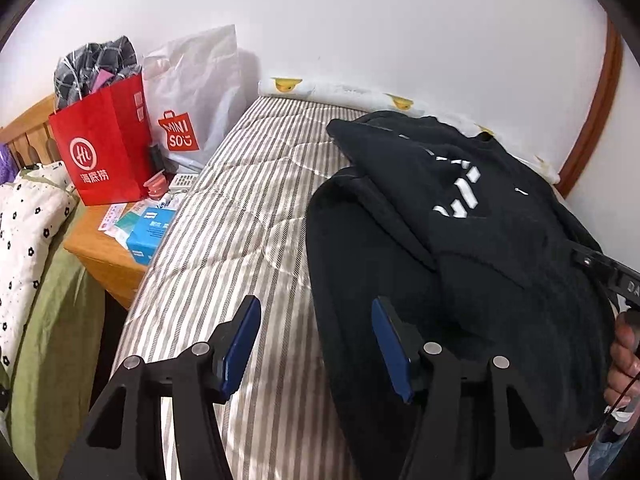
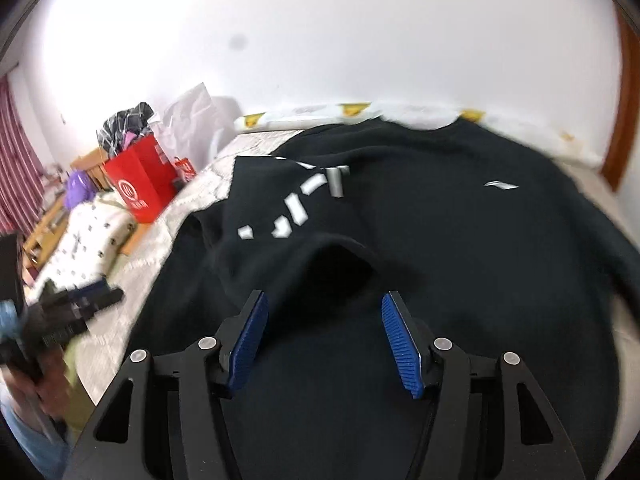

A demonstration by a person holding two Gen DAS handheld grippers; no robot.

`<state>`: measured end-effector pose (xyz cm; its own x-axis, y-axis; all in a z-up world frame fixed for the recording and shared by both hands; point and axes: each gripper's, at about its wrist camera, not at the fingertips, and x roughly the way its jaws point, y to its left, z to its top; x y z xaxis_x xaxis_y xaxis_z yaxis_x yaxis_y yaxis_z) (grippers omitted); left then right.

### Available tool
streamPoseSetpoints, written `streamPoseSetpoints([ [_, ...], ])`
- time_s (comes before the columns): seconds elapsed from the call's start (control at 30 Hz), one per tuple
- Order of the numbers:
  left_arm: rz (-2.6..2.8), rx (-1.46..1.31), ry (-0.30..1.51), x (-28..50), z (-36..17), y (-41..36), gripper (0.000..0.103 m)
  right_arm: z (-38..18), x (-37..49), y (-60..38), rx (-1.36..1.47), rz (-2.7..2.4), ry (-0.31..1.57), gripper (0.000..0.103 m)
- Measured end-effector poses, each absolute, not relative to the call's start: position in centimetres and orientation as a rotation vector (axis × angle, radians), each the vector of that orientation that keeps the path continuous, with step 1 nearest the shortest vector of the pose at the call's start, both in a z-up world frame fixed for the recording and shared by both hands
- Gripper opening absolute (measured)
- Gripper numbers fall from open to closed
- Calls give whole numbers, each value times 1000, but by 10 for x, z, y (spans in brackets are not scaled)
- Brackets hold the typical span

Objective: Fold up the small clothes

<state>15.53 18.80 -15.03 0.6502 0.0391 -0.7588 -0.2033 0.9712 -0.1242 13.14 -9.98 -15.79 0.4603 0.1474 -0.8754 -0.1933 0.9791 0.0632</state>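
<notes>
A black garment [image 1: 460,240] with white lettering lies partly folded on the striped mattress [image 1: 240,220], one flap laid over its body. My left gripper [image 1: 316,304] hangs open over the garment's left edge, one pad above the cloth and the other above bare mattress, with nothing gripped. In the right wrist view the garment [image 2: 440,240] fills the middle, and my right gripper [image 2: 325,296] is open just above it, holding nothing. The right gripper's tip [image 1: 600,264] and a hand [image 1: 624,360] show at the left wrist view's right edge. The left gripper [image 2: 80,300] is a blur at the far left.
A red paper bag [image 1: 104,148] and a white shopping bag [image 1: 192,92] stand on a wooden nightstand [image 1: 104,248] left of the bed, among small boxes. A floral quilt [image 1: 28,216] lies further left. A duck-print roll [image 1: 288,86] runs along the wall.
</notes>
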Motion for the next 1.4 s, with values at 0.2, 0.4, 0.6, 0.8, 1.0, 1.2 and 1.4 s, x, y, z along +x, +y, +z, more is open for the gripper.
streamPoseSetpoints([
  [0.2,153,-206,887,201,-168,196,55,-211,177,-96,76,207,1198,54],
  [0.4,196,-156,929,256,-186,190,47,-211,204,-78,22,273,1146,5],
  [0.6,192,-140,927,263,-193,188,40,-151,211,-152,134,182,978,5],
  [0.8,191,-143,925,262,-193,189,41,-144,218,-245,301,11,978,8],
  [1.0,191,-134,937,261,-191,187,42,-171,210,-273,296,-26,1174,15],
  [1.2,152,-105,941,251,-187,185,42,-138,169,-268,28,-110,1150,29],
  [1.4,137,-63,901,250,-180,172,43,-117,201,-220,-68,22,1055,48],
])
